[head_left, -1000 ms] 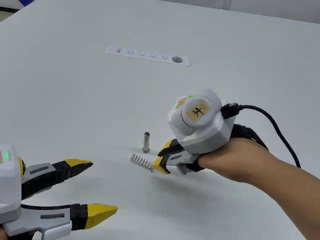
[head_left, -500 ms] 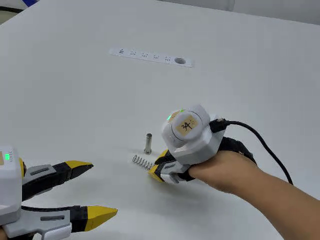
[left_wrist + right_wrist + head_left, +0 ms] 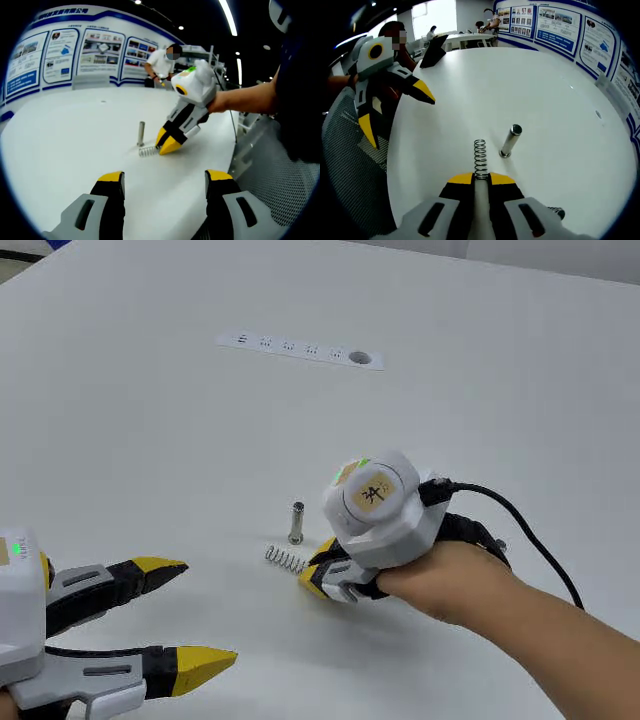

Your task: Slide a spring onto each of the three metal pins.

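Note:
A short metal pin (image 3: pixel 296 523) stands upright on the white table (image 3: pixel 150 440). A small coil spring (image 3: pixel 285 559) lies flat just in front of it. My right gripper (image 3: pixel 312 578) comes in from the right, low over the table, shut on the spring's near end (image 3: pixel 480 159), with the pin (image 3: pixel 510 141) just right of the spring. My left gripper (image 3: pixel 208 612) hovers open at the bottom left with nothing between its fingers. From it I see the spring (image 3: pixel 147 150), the pin (image 3: pixel 141 134) and the right gripper (image 3: pixel 169 144) ahead.
A white power strip (image 3: pixel 298 350) lies flat at the far side of the table. A black cable (image 3: pixel 530 530) trails from the right gripper. A small metal part (image 3: pixel 500 545) peeks out behind the right hand. A mesh chair (image 3: pixel 280 190) stands beside the table.
The right gripper has sunk lower and shifted slightly left toward the spring's end. Spring, pin and left gripper stay where they were.

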Tool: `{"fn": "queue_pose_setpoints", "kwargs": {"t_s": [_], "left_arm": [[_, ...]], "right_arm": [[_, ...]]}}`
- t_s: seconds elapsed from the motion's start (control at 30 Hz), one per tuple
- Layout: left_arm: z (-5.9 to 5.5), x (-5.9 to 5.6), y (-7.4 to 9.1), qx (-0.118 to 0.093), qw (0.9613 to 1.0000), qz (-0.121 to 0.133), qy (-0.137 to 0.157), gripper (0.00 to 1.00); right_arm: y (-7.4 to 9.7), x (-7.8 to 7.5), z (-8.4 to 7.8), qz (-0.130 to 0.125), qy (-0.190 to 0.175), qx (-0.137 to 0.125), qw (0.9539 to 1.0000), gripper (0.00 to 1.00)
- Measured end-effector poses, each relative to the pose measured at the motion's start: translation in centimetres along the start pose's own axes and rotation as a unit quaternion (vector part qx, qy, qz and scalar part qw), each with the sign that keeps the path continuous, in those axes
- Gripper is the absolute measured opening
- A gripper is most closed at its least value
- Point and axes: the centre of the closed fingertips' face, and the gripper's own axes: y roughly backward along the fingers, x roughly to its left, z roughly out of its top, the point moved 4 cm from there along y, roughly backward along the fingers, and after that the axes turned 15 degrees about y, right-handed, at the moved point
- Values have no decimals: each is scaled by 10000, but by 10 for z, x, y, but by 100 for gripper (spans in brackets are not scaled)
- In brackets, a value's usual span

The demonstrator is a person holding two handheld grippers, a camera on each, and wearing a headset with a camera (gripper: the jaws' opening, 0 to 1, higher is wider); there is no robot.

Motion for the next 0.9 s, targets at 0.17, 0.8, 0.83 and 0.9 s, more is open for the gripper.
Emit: {"fn": "queue_pose_setpoints", "kwargs": {"t_s": [0.17,0.8,0.83,0.9], "left_arm": [[-1,0,0,-4,10000,4,8,66],[0,-1,-1,-38,10000,-33,-1,66],[0,-1,-1,-38,10000,-33,-1,66],[0,-1,-1,-39,10000,-35,-2,66]], "right_arm": [[6,0,3,-8,18,-19,10000,12],[34,-9,17,-142,185,-40,9997,11],[35,-9,18,-136,193,-38,9997,11],[38,-10,19,-136,215,-31,9997,11]]}}
